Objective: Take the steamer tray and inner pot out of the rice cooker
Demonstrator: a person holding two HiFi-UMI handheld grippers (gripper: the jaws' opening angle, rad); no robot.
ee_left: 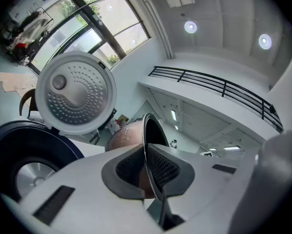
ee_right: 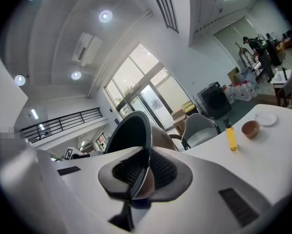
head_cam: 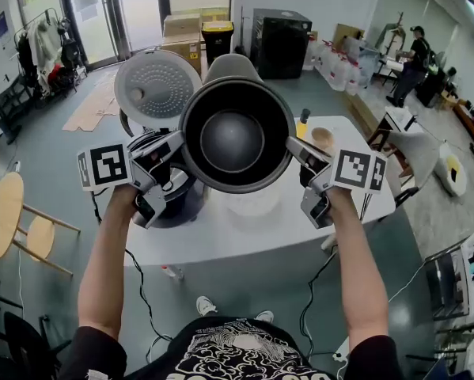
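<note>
A yellow bottle [ee_right: 231, 138] and a brown bowl [ee_right: 250, 129] stand near each other on the white desk [head_cam: 221, 244]. Cardboard boxes [head_cam: 181, 26] sit beyond it.

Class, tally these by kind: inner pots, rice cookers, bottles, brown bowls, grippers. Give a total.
inner pot: 1
rice cooker: 1
bottle: 1
brown bowl: 1
grippers: 2, left gripper and right gripper
Total: 6

1. Inner pot [head_cam: 237, 137]: round, dark non-stick inside, coppery outside, up in the air, mouth up, rim clamped at opposite sides.
2. Rice cooker [ee_left: 19, 140]: dark body, empty well, just left-below the pot; dimpled white lid [ee_left: 77, 94] stands open.
</note>
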